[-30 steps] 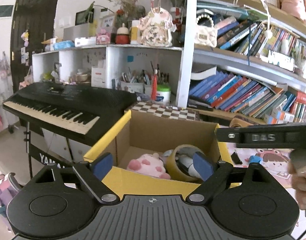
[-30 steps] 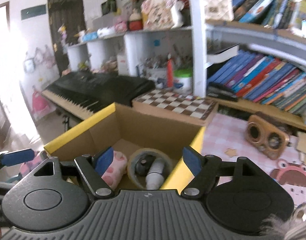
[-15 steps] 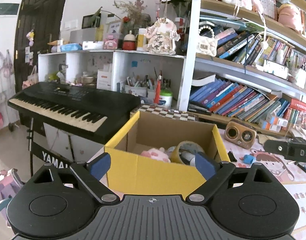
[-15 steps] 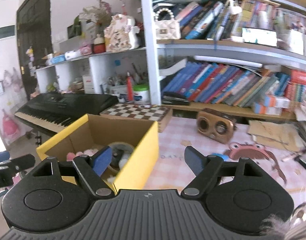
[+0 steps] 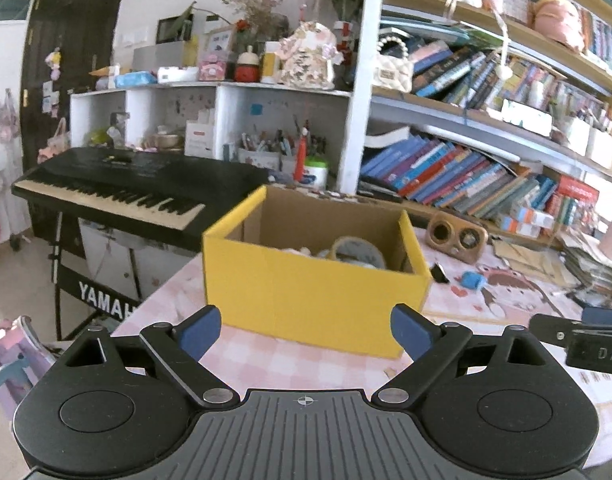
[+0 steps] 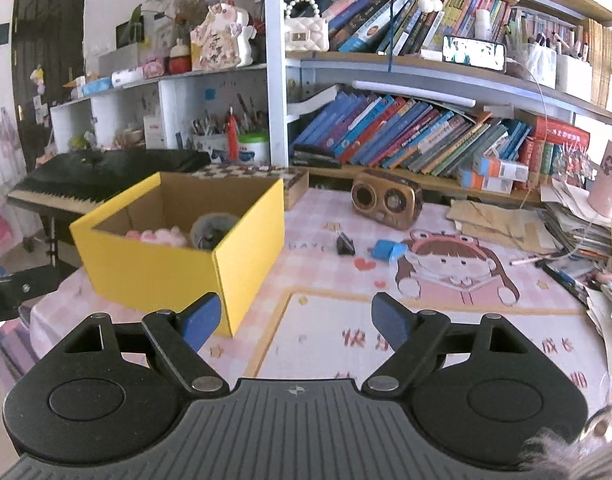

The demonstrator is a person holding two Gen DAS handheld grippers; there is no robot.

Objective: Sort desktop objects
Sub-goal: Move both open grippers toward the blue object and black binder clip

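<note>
**Both grippers drawn back from the yellow box, jaws empty**

Left gripper (image 5: pixel 306 326) and right gripper (image 6: pixel 293 320), jaws spread wide, nothing between the blue pads. One second ago both hung directly over the open yellow cardboard box (image 6: pixel 161 276); now they have backed away, so that the box's whole front wall shows. The box stands at the left end of the pink patterned tablecloth (image 6: pixel 446 320) and holds a pink plush toy (image 6: pixel 157 236) and a roll of tape (image 5: pixel 356 250). Loose on the cloth, to the right of the box: a black binder clip (image 6: pixel 344 245), a small blue object (image 6: pixel 388 250) and a wooden retro radio (image 6: pixel 386 199). The retreat probably marks a finished deposit; the next pick likely lies among these.
</note>
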